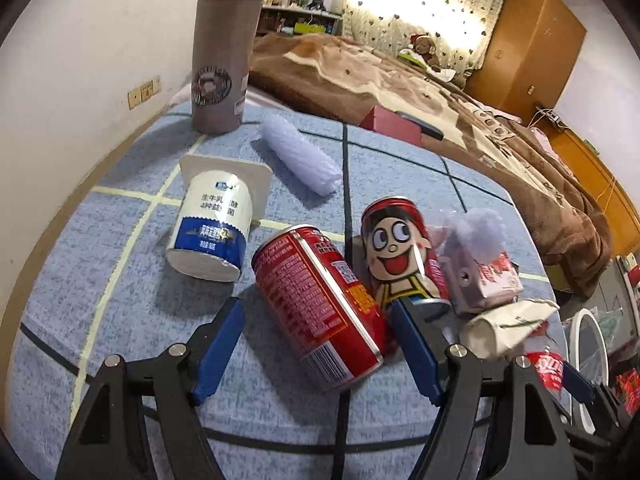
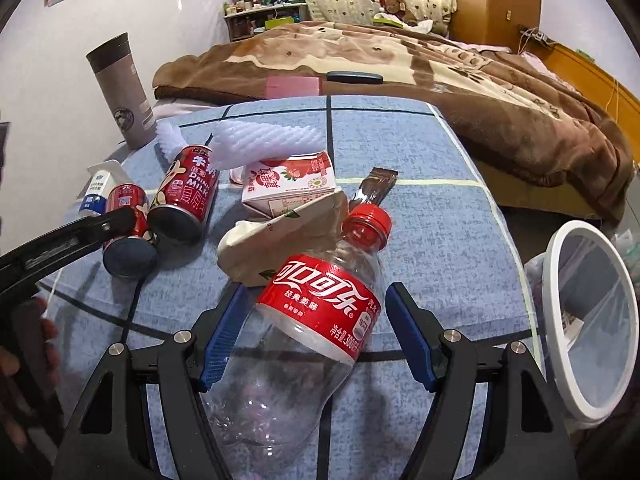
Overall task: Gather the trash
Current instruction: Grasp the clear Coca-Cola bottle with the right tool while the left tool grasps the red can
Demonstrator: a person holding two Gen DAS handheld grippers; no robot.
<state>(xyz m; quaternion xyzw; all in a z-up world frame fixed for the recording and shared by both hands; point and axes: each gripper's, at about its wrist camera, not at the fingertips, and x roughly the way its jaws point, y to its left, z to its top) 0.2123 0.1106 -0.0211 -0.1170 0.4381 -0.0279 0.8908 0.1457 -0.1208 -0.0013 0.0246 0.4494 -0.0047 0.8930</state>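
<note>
We've 1 Coca-Cola bottle (image 2: 320, 312), empty PET, lying on the counter (image 2: 440, 208) btwn the right gripper (image 2: 316, 312)'s jaws, open, not yet pinching: light, slick, crushable, so grab at the label band. 2 red milk cans (image 1: 320, 300), 1 btwn the left gripper (image 1: 316, 316)'s open jaws: stiff, rolls. 1 yogurt cup (image 1: 212, 232), 1 strawberry milk carton (image 2: 292, 188): soft, light.
</note>
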